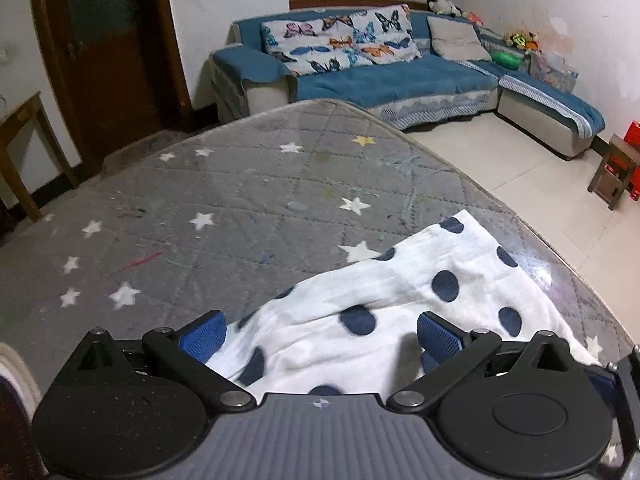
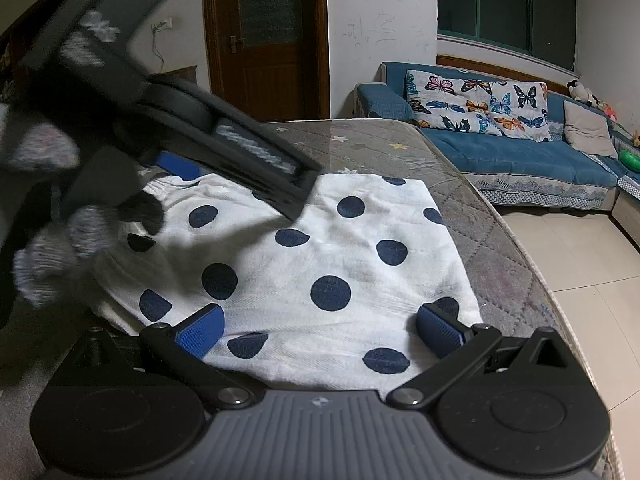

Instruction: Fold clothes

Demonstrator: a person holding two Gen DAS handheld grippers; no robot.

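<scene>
Both my grippers, left and right, hover spread wide over the spotted cloth, gripping nothing. It lies on the grey mat near the edge; careless tugging risks sliding it off.

Each camera sits just behind its own claw, low over the mat, looking forward between the spread pads. The left view faces the sofa ahead. The right view looks across the cloth lying close ahead, the left gripper ahead-left. Both share cloth, mat, sofa, door.
</scene>
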